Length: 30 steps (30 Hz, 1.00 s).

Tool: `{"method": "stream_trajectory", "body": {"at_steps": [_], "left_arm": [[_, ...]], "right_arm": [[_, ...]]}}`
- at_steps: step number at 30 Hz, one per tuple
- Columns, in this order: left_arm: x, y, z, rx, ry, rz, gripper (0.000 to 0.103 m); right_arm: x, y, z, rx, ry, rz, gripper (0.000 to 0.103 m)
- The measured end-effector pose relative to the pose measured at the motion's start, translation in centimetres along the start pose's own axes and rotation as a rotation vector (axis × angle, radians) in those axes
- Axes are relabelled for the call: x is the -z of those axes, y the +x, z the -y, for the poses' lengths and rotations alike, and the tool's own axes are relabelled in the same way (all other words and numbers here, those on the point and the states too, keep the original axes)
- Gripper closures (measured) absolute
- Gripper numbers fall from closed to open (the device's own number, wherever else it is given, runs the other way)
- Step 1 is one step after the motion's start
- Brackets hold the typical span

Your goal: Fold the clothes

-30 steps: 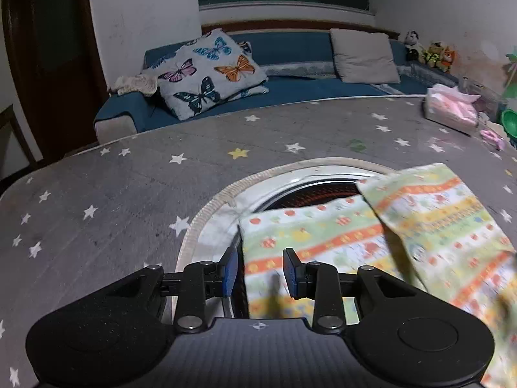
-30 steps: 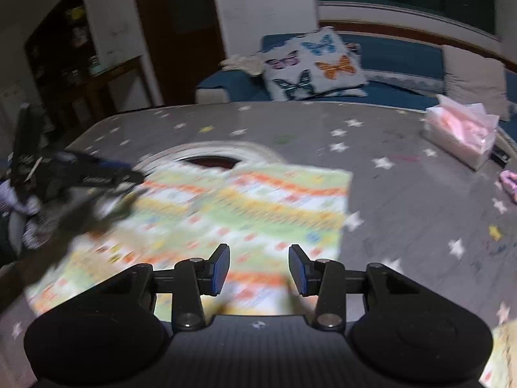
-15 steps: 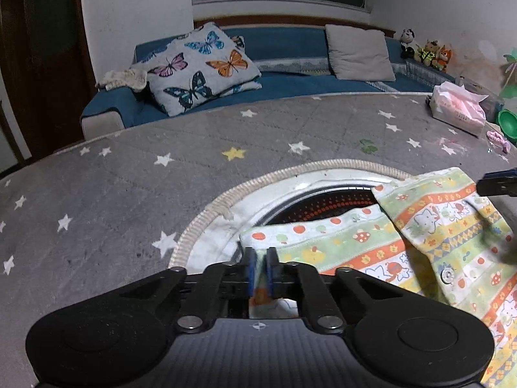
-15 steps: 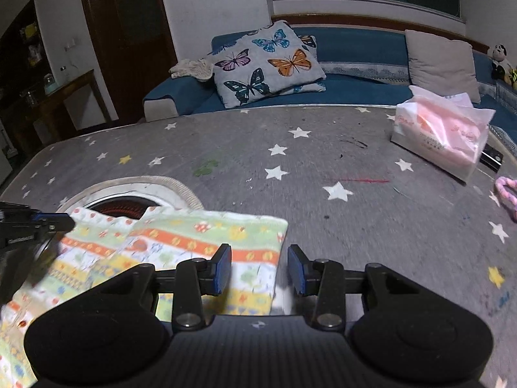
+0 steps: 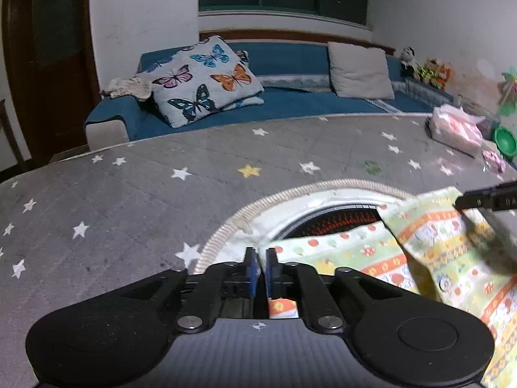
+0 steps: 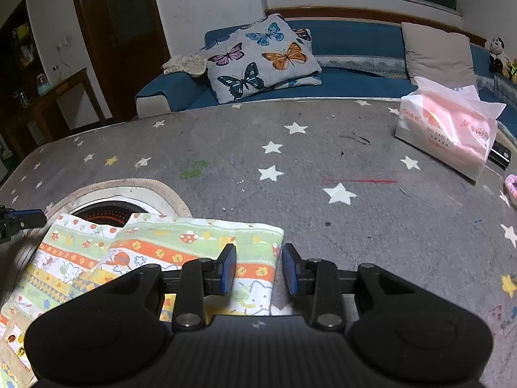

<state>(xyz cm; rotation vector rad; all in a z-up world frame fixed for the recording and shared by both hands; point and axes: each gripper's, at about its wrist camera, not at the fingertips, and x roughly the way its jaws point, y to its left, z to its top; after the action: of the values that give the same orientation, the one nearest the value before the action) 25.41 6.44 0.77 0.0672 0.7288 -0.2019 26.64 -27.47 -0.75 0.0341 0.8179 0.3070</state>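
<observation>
A striped, cartoon-printed cloth (image 5: pixel 355 252) (image 6: pixel 181 242) lies partly folded on the grey star-patterned table cover (image 6: pixel 323 148), over a round opening. My left gripper (image 5: pixel 261 271) is at the cloth's left corner. Its jaws are opening and stand a narrow dark slit apart. The cloth's edge runs under the right-hand pad, and I see no fabric inside the slit. My right gripper (image 6: pixel 258 268) straddles the cloth's right edge. Its jaws are closing, with the fabric lying between the pads and untouched by them. Each gripper's fingertip shows at the rim of the other's view.
The round opening (image 5: pixel 339 220) (image 6: pixel 106 210) has a rope-trimmed rim and glows orange inside. A pink tissue pack (image 6: pixel 449 135) sits at the far right, near a green bowl (image 5: pixel 504 139). A blue sofa with a butterfly cushion (image 6: pixel 261 58) stands behind the table.
My left jaws went from wide apart to shut at the cloth's corner, then parted a little. My right gripper travelled right along the cloth to its edge and sank; its jaws narrowed.
</observation>
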Motion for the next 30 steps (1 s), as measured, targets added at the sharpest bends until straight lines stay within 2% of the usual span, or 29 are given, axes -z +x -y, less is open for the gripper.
{"method": "stream_trajectory", "body": {"at_steps": [3, 6, 9, 12, 13, 14, 15, 16, 18, 21, 23, 26, 30], "left_arm": [[0.1, 0.6, 0.5, 0.005, 0.005, -0.017, 0.063], [0.2, 1.2, 1.0, 0.014, 0.011, -0.028, 0.062], [0.1, 2.0, 1.2, 0.015, 0.019, -0.042, 0.065], [-0.1, 2.3, 1.2, 0.037, 0.006, -0.039, 0.092], [-0.2, 2.3, 1.2, 0.042, 0.002, -0.039, 0.095], [-0.2, 2.3, 1.4, 0.035, 0.009, -0.033, 0.095], [-0.2, 2.1, 1.6, 0.023, 0.023, -0.021, 0.096], [-0.2, 1.9, 1.8, 0.01, 0.034, -0.008, 0.096], [-0.5, 1.0, 1.8, -0.017, 0.035, 0.034, 0.096], [-1.2, -0.4, 1.1, -0.068, 0.015, 0.116, 0.096], [-1.5, -0.6, 0.6, -0.094, -0.001, 0.142, 0.096], [-1.5, 0.5, 0.3, -0.105, 0.005, 0.107, 0.096], [-1.2, 1.9, 0.0, -0.121, 0.004, 0.054, 0.09]], "right_arm": [[-0.1, 0.0, 0.0, -0.002, -0.002, 0.001, 0.071], [-0.1, 0.1, -0.1, -0.004, -0.002, 0.001, 0.071], [-0.1, 0.1, 0.0, 0.0, -0.003, 0.004, 0.072], [-0.2, 0.3, 0.0, 0.001, -0.002, 0.006, 0.071], [-0.2, 0.3, 0.0, -0.001, -0.001, 0.006, 0.071], [-0.2, 0.3, 0.0, -0.002, -0.006, 0.006, 0.073], [-0.2, 0.4, -0.1, -0.005, -0.014, 0.004, 0.085], [-0.2, 0.3, -0.2, -0.006, -0.021, 0.004, 0.09], [-0.3, 0.1, -0.4, 0.002, -0.03, 0.027, 0.095], [-0.7, -0.4, -0.5, 0.021, -0.032, 0.075, 0.096], [-0.9, -0.3, -0.4, 0.036, -0.028, 0.101, 0.096], [-1.2, 1.0, -0.1, 0.044, -0.02, 0.072, 0.093], [-1.1, 1.4, 0.1, 0.063, -0.016, 0.055, 0.085]]}}
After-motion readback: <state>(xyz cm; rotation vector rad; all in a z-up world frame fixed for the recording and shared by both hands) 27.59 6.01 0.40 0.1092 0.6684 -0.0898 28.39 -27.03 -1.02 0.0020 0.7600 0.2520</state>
